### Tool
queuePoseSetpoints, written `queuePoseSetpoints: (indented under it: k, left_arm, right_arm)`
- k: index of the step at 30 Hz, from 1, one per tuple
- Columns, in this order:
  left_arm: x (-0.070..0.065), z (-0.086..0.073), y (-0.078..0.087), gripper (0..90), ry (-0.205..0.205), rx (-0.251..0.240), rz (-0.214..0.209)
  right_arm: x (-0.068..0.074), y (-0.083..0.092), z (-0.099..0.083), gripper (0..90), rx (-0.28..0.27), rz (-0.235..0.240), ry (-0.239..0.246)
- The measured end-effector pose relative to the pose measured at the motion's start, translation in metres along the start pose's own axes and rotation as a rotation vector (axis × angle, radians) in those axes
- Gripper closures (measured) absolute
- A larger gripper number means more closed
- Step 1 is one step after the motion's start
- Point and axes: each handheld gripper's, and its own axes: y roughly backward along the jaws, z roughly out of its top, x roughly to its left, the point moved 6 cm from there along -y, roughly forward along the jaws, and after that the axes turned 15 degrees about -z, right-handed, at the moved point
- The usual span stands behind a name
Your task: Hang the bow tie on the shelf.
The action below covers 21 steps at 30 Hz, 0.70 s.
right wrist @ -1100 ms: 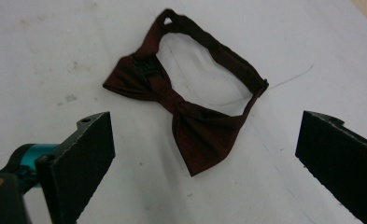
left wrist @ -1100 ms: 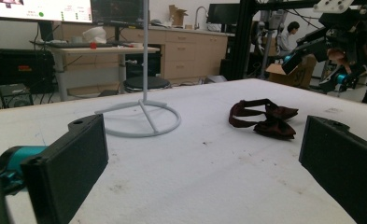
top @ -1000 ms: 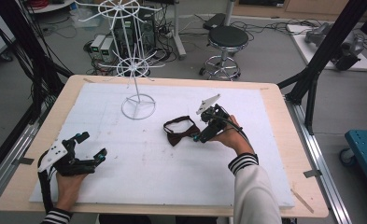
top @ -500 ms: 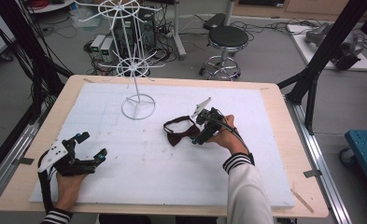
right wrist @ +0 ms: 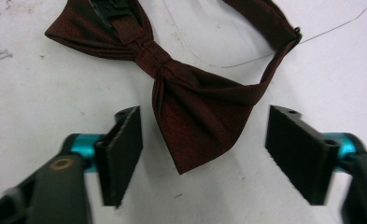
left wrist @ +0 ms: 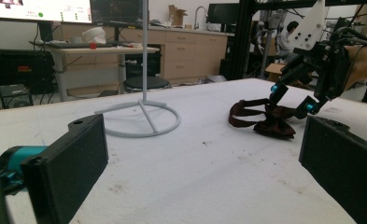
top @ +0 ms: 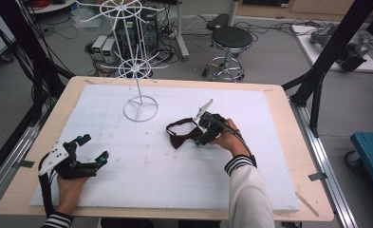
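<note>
- High view: the dark red bow tie point(top: 183, 135) lies flat on the white board point(top: 141, 180), right of the wire stand point(top: 137, 102)
- Right gripper point(right wrist: 204, 151) has just been closing; its jaws straddle one wing of the tie, pads not yet touching the cloth
- Left gripper point(top: 90, 149) rests wide open, holding nothing, near the left edge
- Step in hand seems to be the grasp; next, close fully, then lift
</note>
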Motion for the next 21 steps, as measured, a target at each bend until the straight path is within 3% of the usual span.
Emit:
queuePoseSetpoints:
  k: [8, 12, 14, 15, 21]
  left_arm:
    - [0.0001, 0.0, -0.0001, 1.7, 0.0, 0.0, 0.002]
    - [0.0001, -0.0001, 0.0, 1.7, 0.0, 0.001, 0.002]
    - [0.0, -0.0001, -0.0001, 1.7, -0.001, 0.001, 0.002]
    - [0.0, 0.0, -0.0001, 1.7, -0.001, 0.001, 0.002]
    - [0.0, -0.0001, 0.0, 1.7, -0.002, 0.002, 0.001]
  right_arm:
    - [-0.0018, -0.0065, -0.0045, 44.1, 0.019, 0.036, 0.006]
    - [-0.0011, -0.0054, -0.0041, 64.4, 0.012, 0.073, 0.0]
    - [0.0006, -0.0039, -0.0034, 77.9, 0.013, 0.094, 0.025]
    - [0.0003, -0.0032, -0.0028, 80.5, 0.007, 0.091, 0.038]
    - [0.0007, -0.0022, -0.0027, 82.4, 0.009, 0.111, 0.019]
